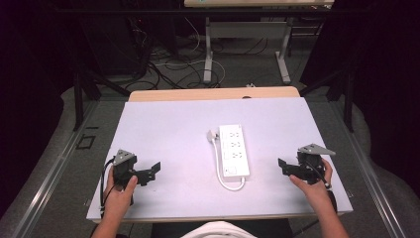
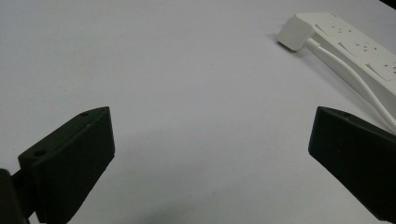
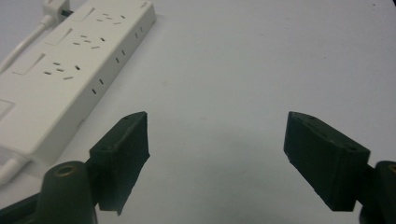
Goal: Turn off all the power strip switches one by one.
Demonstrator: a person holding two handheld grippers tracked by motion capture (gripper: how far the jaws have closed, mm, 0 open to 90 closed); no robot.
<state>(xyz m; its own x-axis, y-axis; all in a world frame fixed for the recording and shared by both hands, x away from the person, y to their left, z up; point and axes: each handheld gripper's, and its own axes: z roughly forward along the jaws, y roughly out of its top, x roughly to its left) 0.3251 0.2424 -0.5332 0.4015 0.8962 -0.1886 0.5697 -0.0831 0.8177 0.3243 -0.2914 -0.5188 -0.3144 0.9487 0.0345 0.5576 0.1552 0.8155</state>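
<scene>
Power strip (image 1: 234,151) lies flat mid-table (image 1: 168,124), white plug (image 1: 212,135) and cord (image 1: 220,171) along its left side. Left hand-held gripper (image 1: 154,169), well left of the strip: jaws wide apart, nothing between them. Right hand-held gripper (image 1: 283,167), right of the strip: jaws also wide, empty, touching nothing.

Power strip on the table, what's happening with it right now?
A person sits at the table holding a two-jaw gripper in each hand. The white power strip lies flat mid-table, its cord looped alongside and its plug resting beside the far end. The left gripper and right gripper flank it, both open and empty, touching nothing.
</scene>
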